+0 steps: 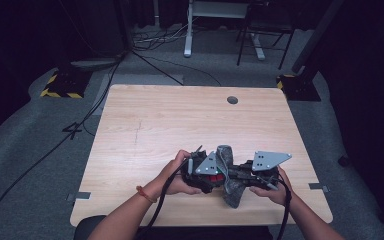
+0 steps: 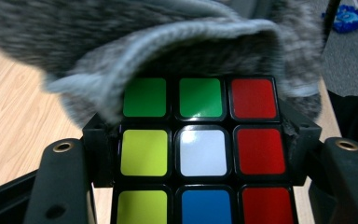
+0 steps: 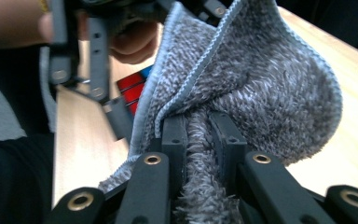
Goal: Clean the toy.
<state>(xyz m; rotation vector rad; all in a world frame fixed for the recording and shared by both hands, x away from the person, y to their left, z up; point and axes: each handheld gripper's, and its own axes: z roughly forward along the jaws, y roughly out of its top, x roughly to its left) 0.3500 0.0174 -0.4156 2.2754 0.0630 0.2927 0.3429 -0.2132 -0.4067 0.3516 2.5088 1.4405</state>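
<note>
While our left gripper [image 2: 200, 154] clamps a colourful puzzle cube [image 2: 200, 151] between its jaws, our right gripper [image 3: 204, 140] pinches a fold of grey cloth [image 3: 261, 79]. We hold both just above the tabletop [image 1: 155, 125], near its front edge, the cloth draped over the cube's top.

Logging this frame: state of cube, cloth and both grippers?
Puzzle cube: scrambled, clamped between the left jaws, far edge under the cloth.
Grey cloth: bunched, pinched between the right jaws, draped on the cube.
Left gripper: shut on the cube.
Right gripper: shut on the cloth.
</note>
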